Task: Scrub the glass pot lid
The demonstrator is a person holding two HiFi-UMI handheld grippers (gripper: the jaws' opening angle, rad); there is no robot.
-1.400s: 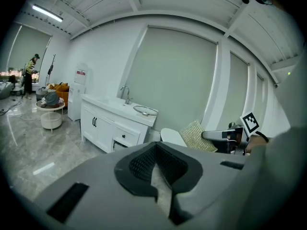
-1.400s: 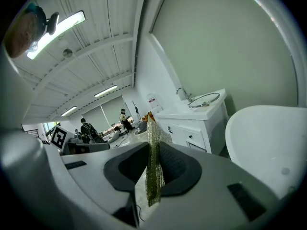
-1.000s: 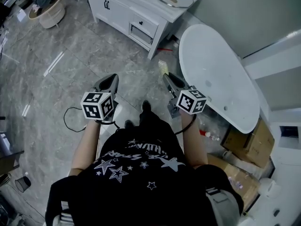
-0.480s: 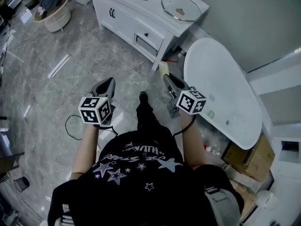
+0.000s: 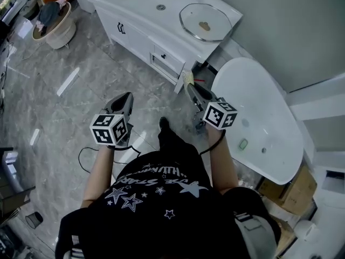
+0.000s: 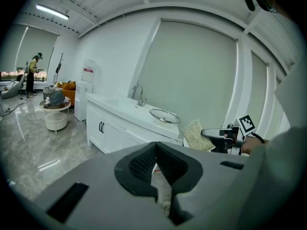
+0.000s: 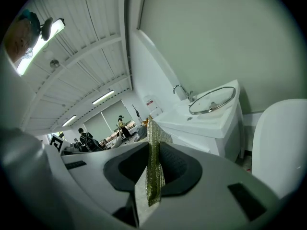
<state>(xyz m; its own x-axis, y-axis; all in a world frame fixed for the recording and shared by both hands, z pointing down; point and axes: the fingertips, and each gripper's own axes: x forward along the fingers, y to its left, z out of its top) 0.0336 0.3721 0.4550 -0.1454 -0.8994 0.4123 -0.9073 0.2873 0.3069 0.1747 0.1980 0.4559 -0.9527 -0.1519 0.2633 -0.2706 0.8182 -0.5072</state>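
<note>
Head view, far left: a low round table piled with cloth stands on the grey marbled floor. Next along, the left gripper is held out over that floor. The left gripper view shows its jaws pressed together with nothing between them. Beyond it stands a white vanity with a faucet at its sink. The glass pot lid lies flat on the counter at the vanity's right end, knob up, well apart from both grippers. Below the lid in the frame, the right gripper points toward the vanity's corner and pinches a yellow-green scouring pad. In the right gripper view the pad stands on edge, clamped between the two jaws and poking up past their tips. Just right of that gripper lies a white bathtub, its rim running down toward the frame's right edge.
</note>
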